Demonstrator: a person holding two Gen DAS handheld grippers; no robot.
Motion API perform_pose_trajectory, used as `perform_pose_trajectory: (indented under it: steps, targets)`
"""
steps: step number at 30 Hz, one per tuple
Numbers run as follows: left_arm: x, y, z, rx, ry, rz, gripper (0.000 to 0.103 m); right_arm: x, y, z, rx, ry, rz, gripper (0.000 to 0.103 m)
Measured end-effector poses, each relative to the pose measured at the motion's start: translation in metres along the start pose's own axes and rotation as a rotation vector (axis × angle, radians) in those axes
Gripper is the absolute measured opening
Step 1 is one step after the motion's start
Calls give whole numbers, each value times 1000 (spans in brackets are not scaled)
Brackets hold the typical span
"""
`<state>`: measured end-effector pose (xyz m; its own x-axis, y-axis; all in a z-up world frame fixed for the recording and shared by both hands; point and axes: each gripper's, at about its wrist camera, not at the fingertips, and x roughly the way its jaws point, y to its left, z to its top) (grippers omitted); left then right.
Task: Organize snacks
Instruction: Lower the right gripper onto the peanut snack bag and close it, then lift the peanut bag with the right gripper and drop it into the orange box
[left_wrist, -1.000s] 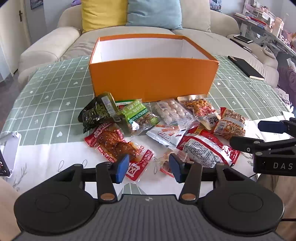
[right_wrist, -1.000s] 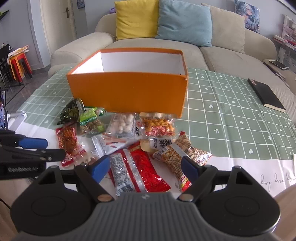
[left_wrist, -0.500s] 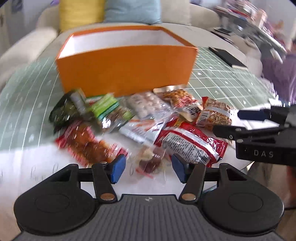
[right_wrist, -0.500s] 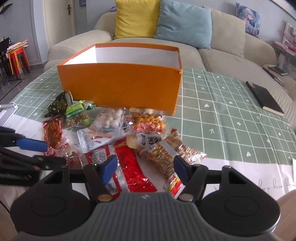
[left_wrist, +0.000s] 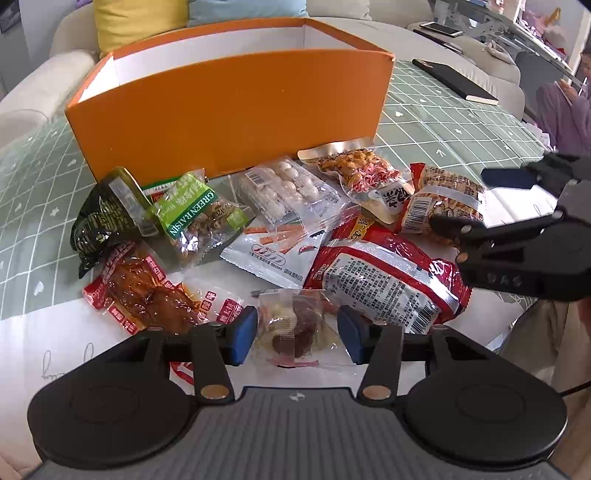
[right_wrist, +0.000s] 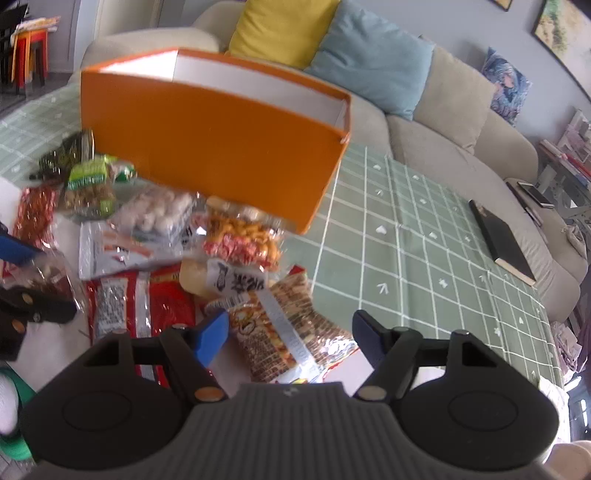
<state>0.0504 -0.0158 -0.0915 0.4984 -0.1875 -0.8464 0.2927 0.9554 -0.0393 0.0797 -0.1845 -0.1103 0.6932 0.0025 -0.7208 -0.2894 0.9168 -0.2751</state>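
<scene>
Straddling clear candy packet (left_wrist: 299, 328), left claw (left_wrist: 297, 330) now lower than before, fingers apart. Right claw (right_wrist: 290, 332) apart over peanut bag (right_wrist: 284, 332), closer. Orange box (left_wrist: 236, 110) behind snacks on bench (left_wrist: 44, 354).

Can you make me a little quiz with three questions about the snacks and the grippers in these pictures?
1. True or false: the orange box already shows snacks inside.
2. Which packet lies between the open fingers of the left gripper? A) the green raisin packet B) the small clear packet with a dark red sweet C) the black notebook
3. Fill in: the right gripper is open around a packet of ____ snacks, on the table.

Key
1. False: only its white inner walls show; the floor is hidden.
2. B
3. Peanut-like, brown and orange.
</scene>
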Motion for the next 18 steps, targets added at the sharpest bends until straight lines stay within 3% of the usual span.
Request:
perform_pose_trajectory:
  steps: [11,18]
  targets:
    - [6,-3,6,-2,-2,3,54,12,13,-4,-73,9,-26,69]
    - [6,-4,6,-4,-6,8,52,13,16,-6,-101,4,-45,59]
